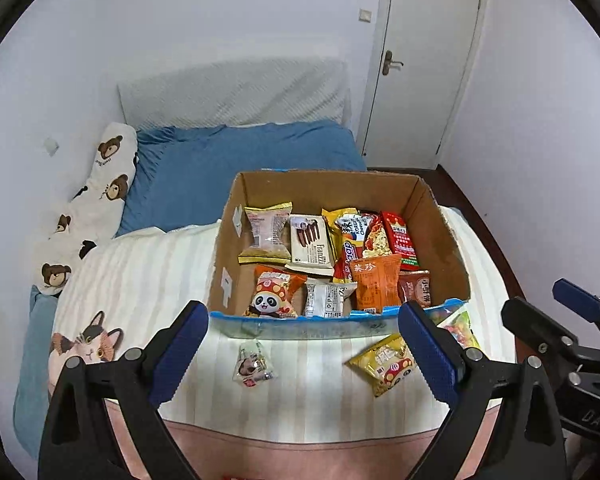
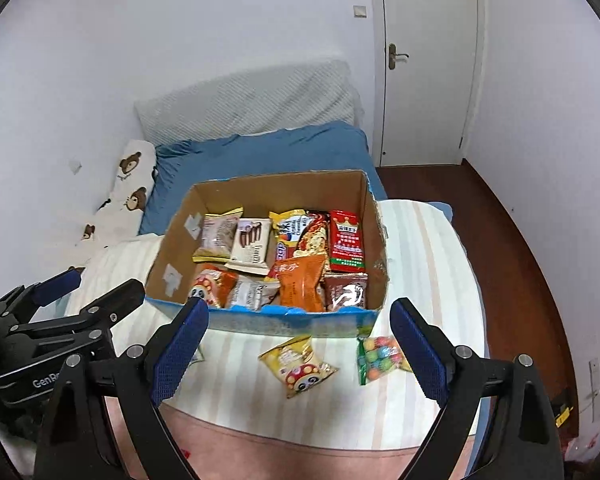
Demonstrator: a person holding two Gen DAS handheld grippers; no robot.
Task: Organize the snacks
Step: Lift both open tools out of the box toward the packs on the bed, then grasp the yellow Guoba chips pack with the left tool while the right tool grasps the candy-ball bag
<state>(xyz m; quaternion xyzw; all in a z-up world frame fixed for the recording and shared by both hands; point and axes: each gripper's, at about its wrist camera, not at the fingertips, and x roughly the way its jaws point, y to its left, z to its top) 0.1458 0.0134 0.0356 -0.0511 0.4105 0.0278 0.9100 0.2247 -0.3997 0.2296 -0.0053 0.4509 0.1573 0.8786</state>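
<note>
Left wrist view: bed (image 1: 260,400), covered by a pale striped blanket with a pink band along its near edge; a blue sheet (image 1: 240,160) and a grey textured pillow (image 1: 236,92) lie toward the head end, and a long bear-print cushion (image 1: 96,200) runs along the far-left side.

Cardboard box (image 1: 440,232), open-topped, brown inside with a blue printed near wall, sits mid-bed toward the right edge. It holds crinkled foil and plastic snack packets packed flat in two rows; the near row is partly cut off by the box wall, and most print is too small to read.

Left gripper (image 1: 302,356): black frame, blue ribbed pads, jaws spread wide and holding nothing, above the near edge of the bed. Right gripper (image 2: 300,352): same build, jaws likewise spread and holding nothing, just beside the left one.

Yellow snack packet (image 2: 298,366), glossy, with a red cartoon figure, lies loose on the blanket just in front of the box's near wall.

Candy bag (image 2: 378,358), clear plastic with green trim and round coloured balls, lies near the box's near-right corner; its right side is hidden behind the right gripper's pad.

Small clear packet (image 1: 252,364), triangular, lies in front of the box toward the left; contents hard to make out.
</note>
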